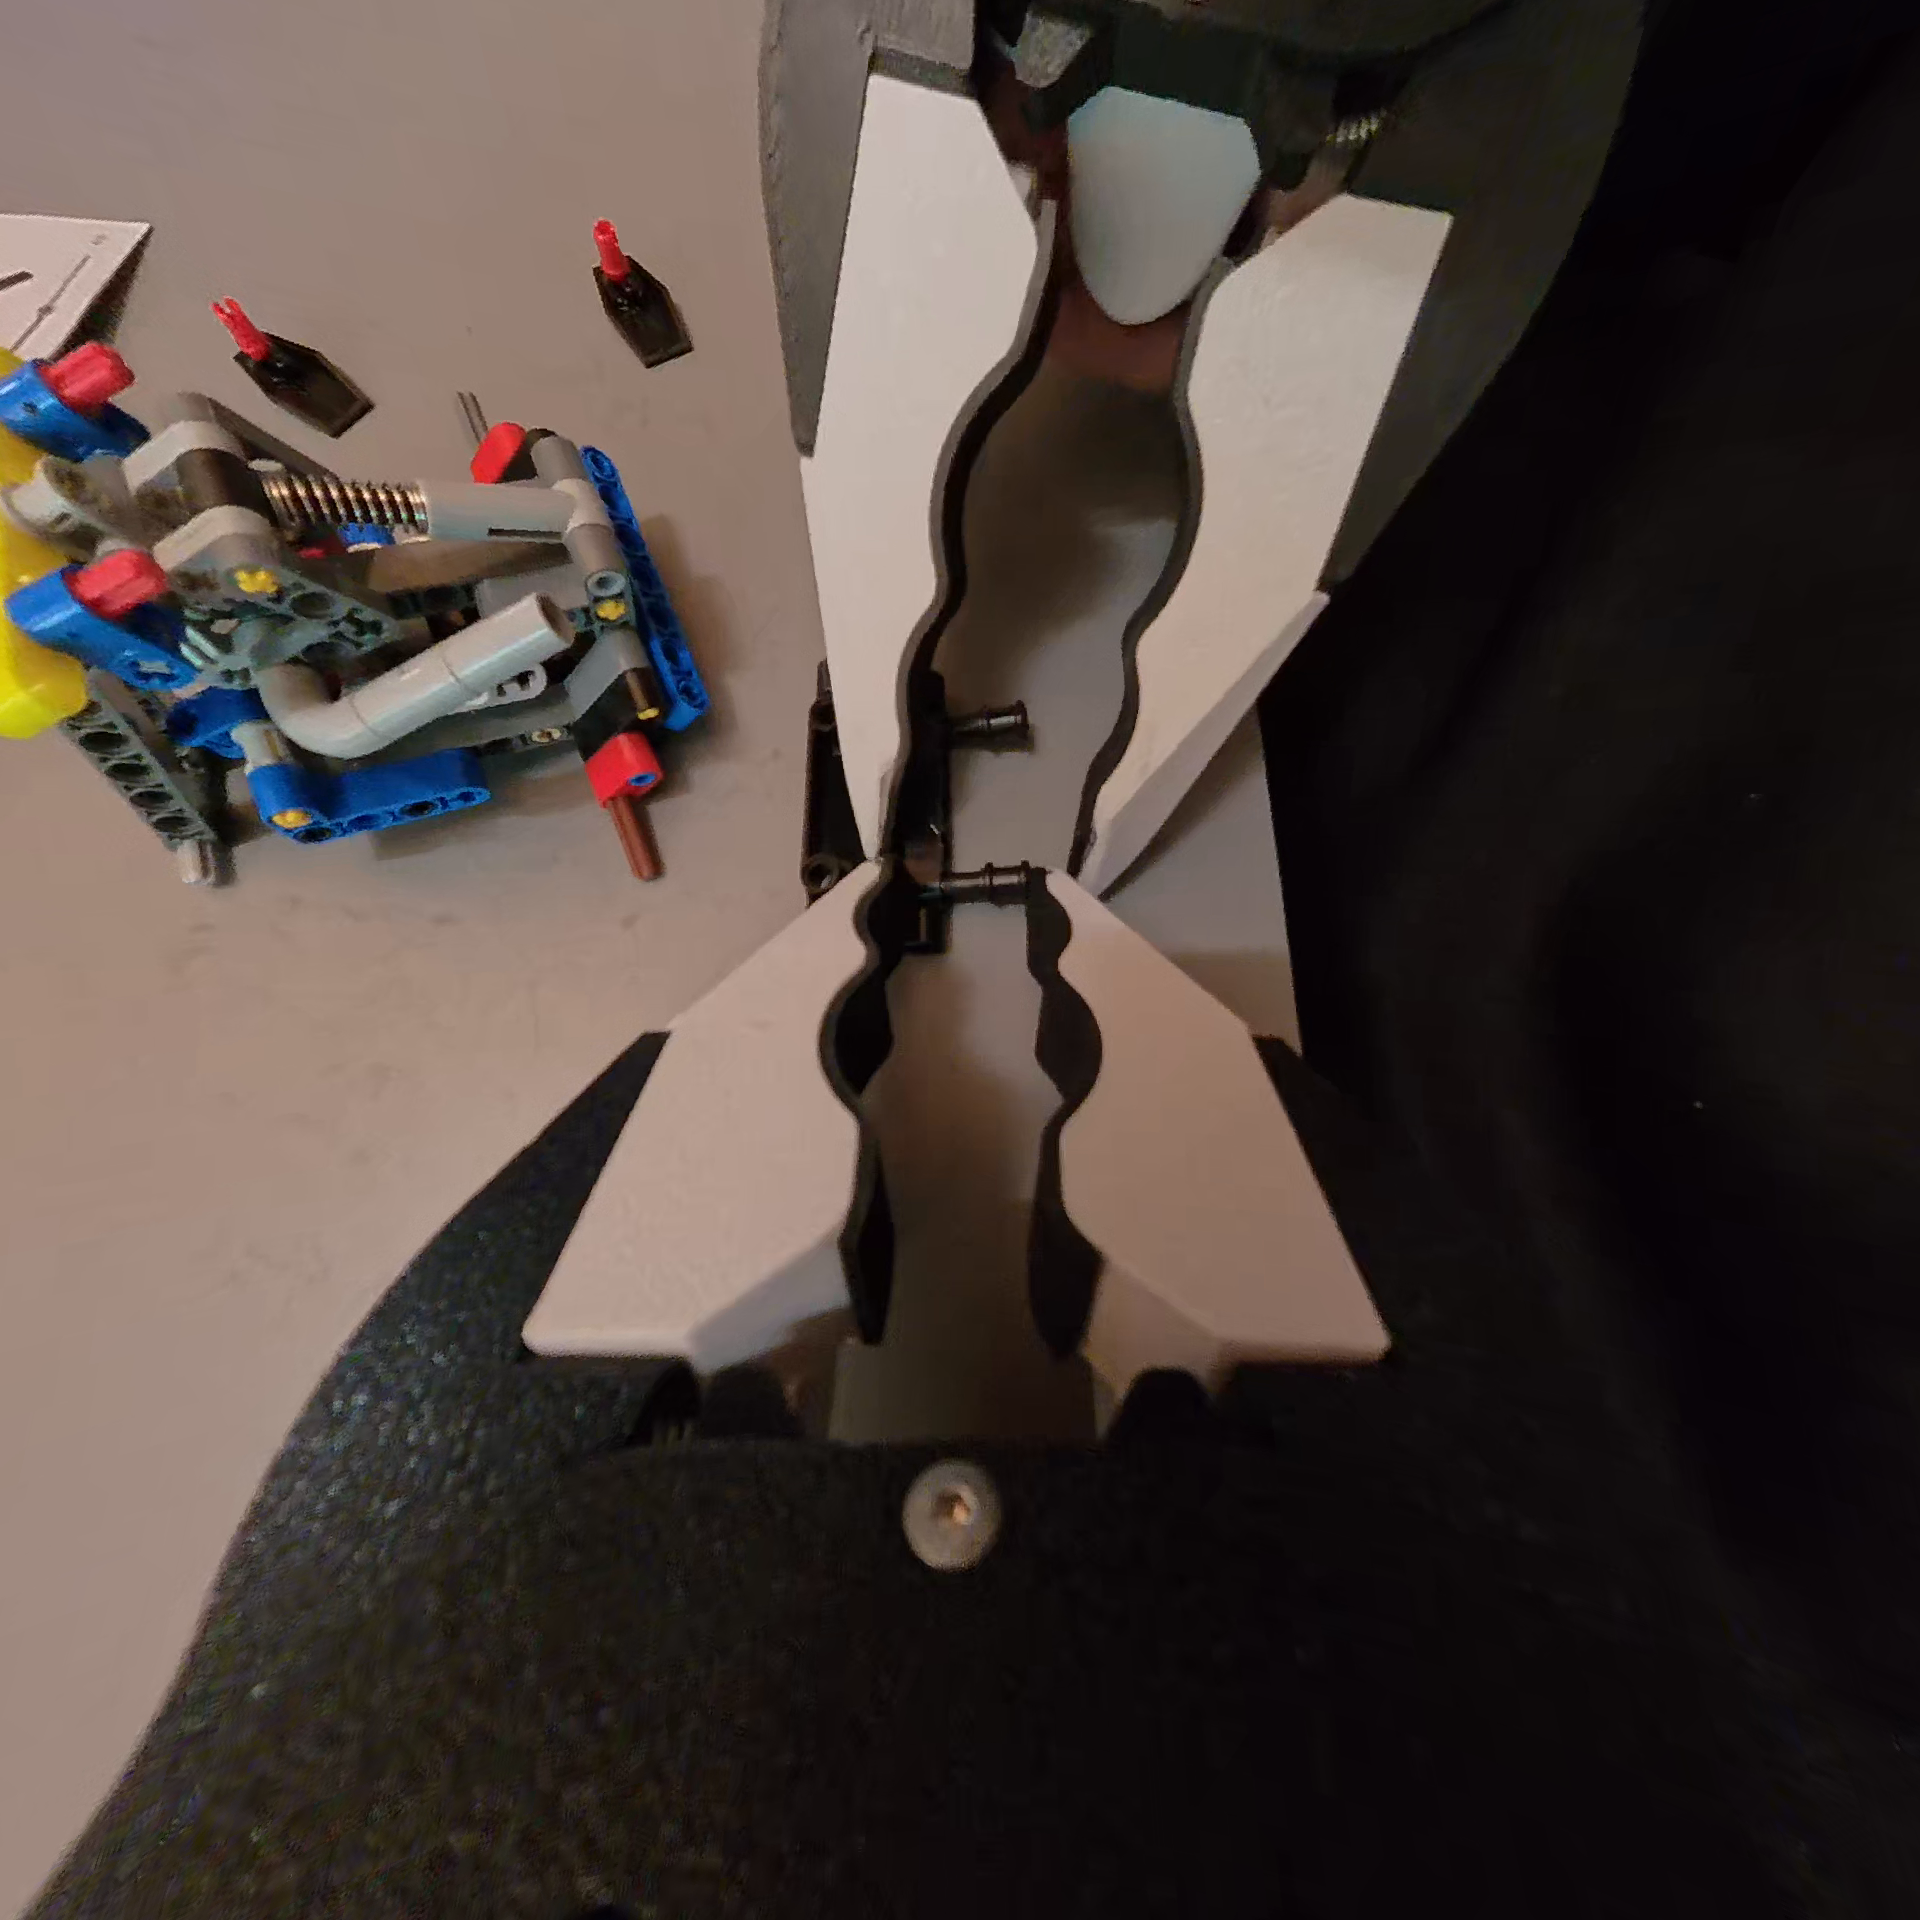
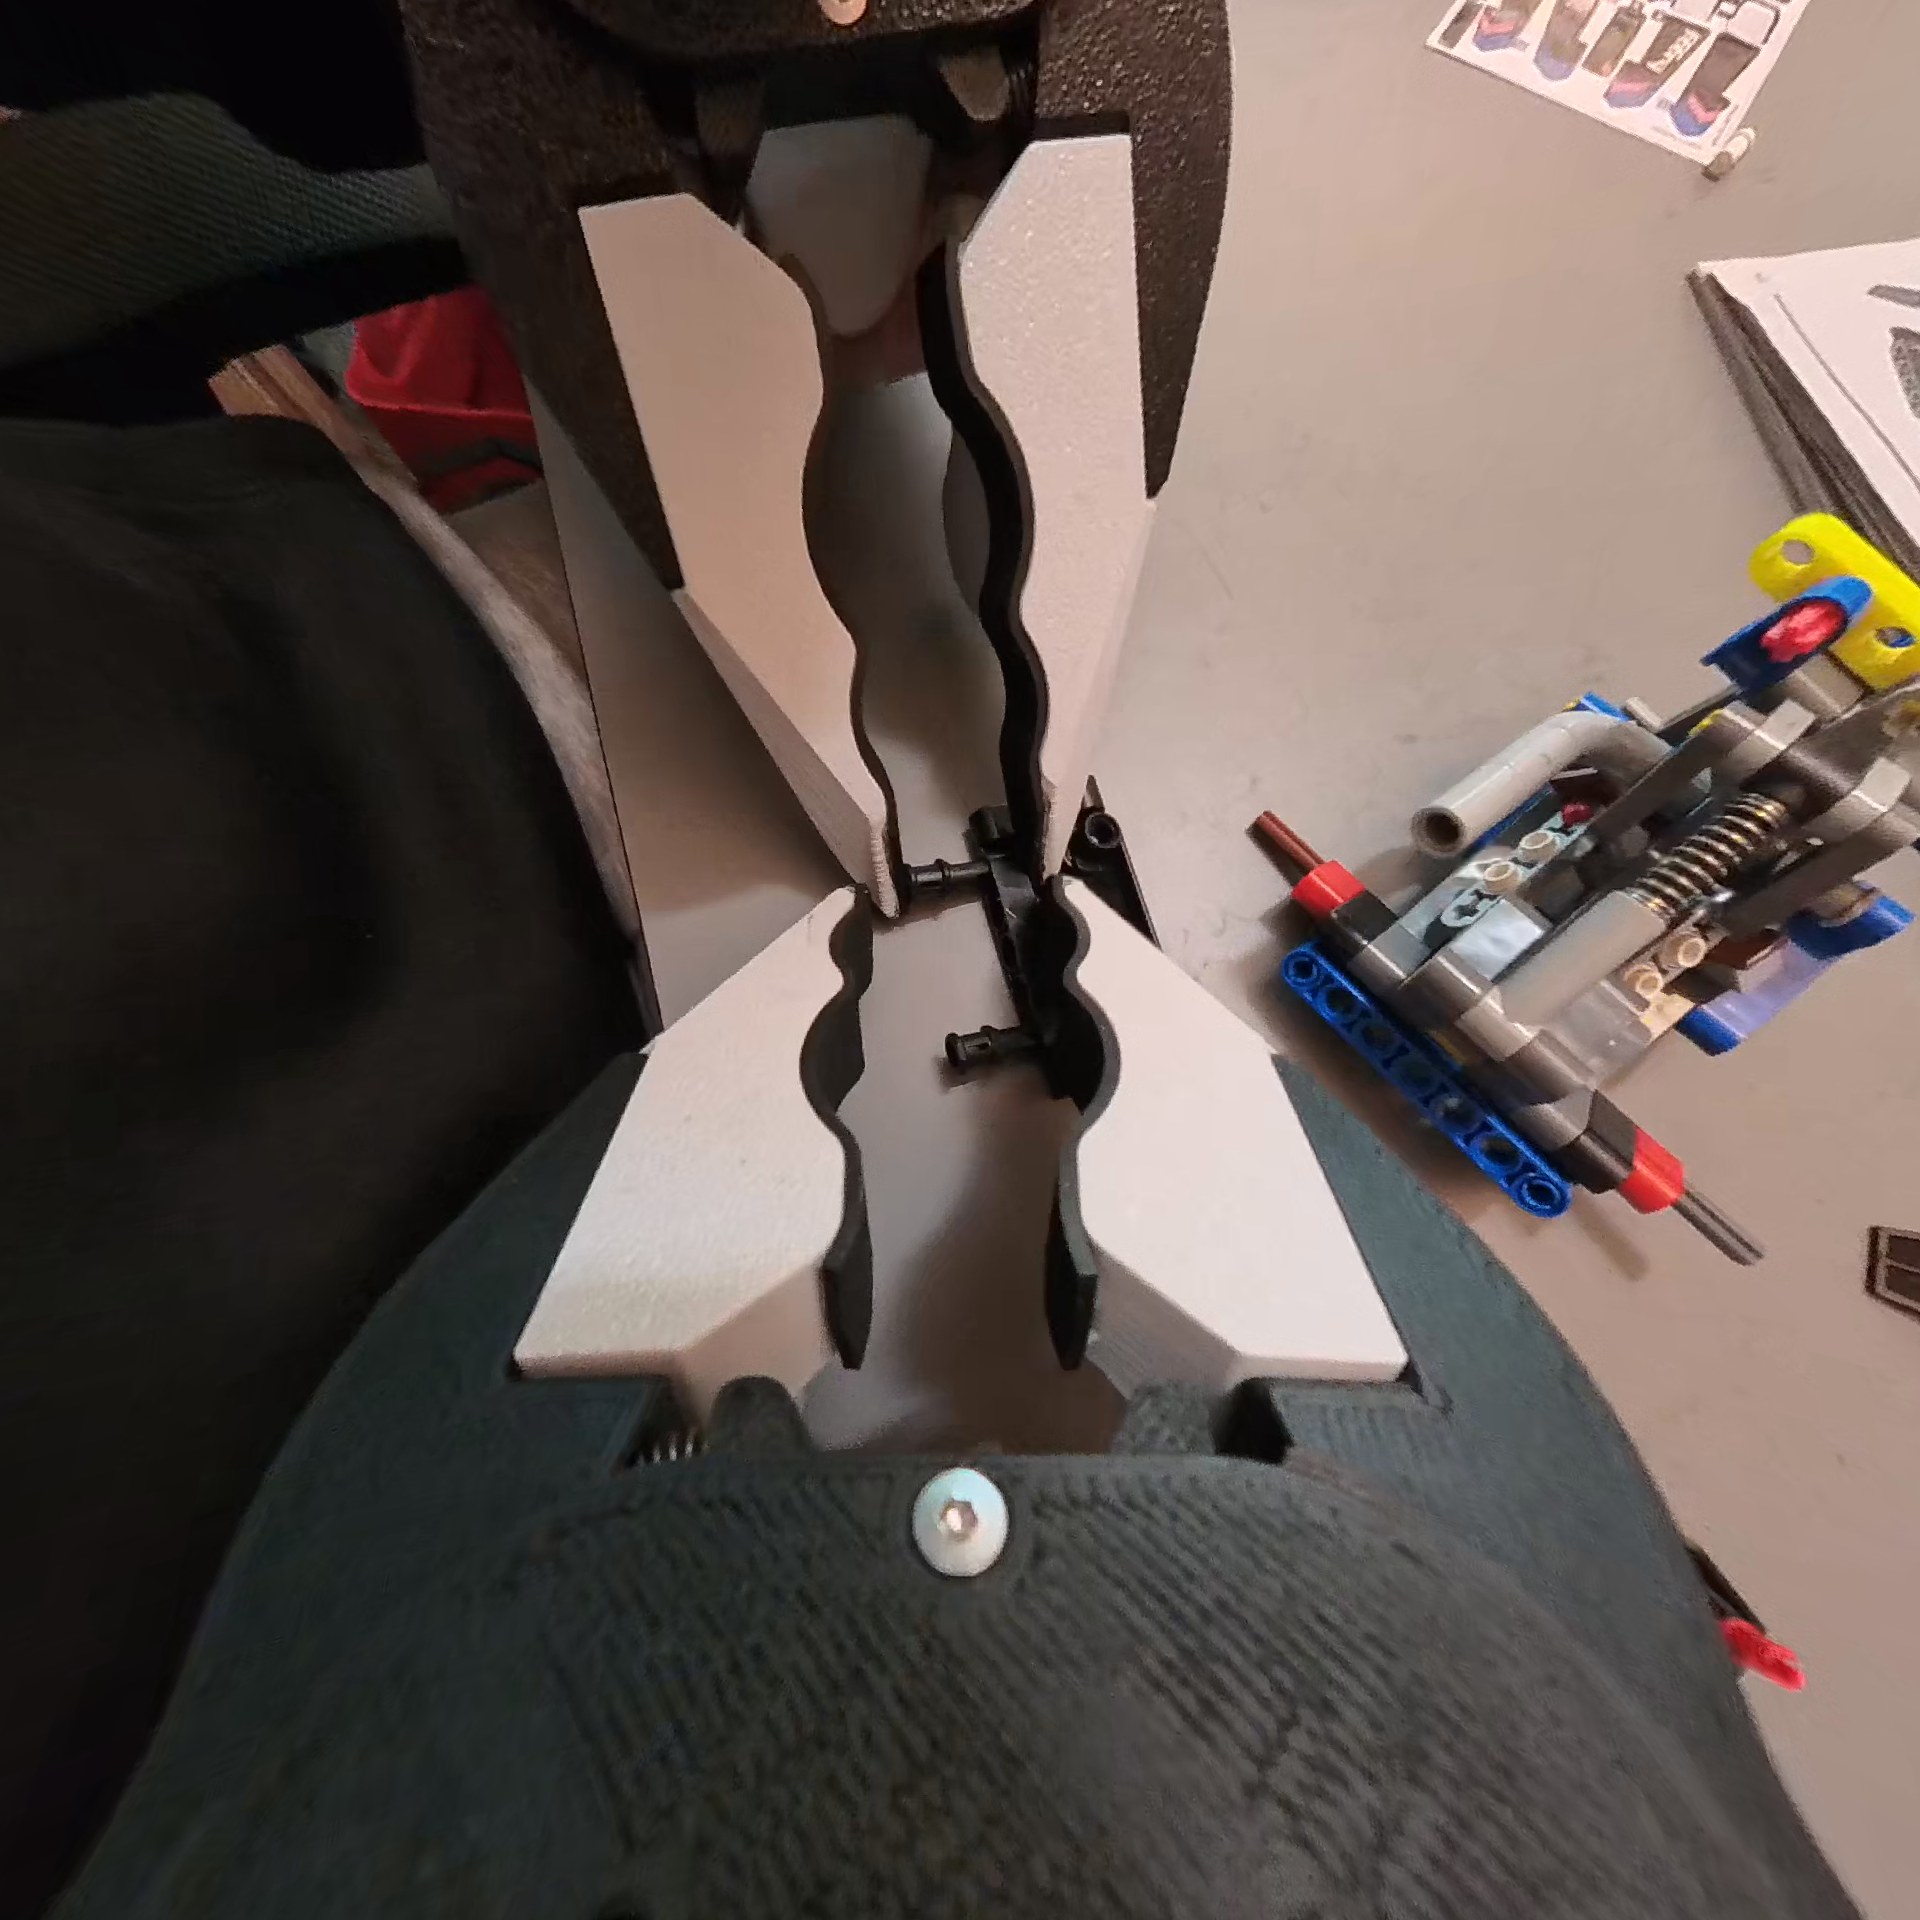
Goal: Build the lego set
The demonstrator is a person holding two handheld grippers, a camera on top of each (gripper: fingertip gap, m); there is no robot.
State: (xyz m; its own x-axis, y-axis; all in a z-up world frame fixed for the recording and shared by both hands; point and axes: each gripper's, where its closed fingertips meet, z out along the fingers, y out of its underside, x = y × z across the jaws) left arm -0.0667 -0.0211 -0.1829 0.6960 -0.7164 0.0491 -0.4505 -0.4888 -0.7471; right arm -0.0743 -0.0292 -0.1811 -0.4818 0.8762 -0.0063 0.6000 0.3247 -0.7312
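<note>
My left gripper (image 1: 966,883) is shut on a black beam (image 1: 925,800) and the black pin (image 1: 992,883) plugged into it. The beam lies on one pad and the pin's end on the other. My right gripper (image 2: 961,904) meets it tip to tip and stands open around the same beam (image 2: 1023,956). The beam rests along its right finger (image 2: 1081,935). A second black pin (image 2: 982,1044) sticks out free and is clear of its left finger (image 2: 831,987). This free pin also shows in the left wrist view (image 1: 992,719). The left gripper also shows in the right wrist view (image 2: 966,852).
A model of blue, grey and red pieces with a metal spring (image 1: 395,623) (image 2: 1590,935) lies on the grey table (image 1: 416,1039). Two black pieces with red pins (image 1: 639,301) (image 1: 291,374) lie behind it. A booklet (image 2: 1849,364), a sticker sheet (image 2: 1610,62) and a person's dark clothing (image 2: 208,831) are near. Only a small space, under 4 cm, lies between the two pairs of fingers.
</note>
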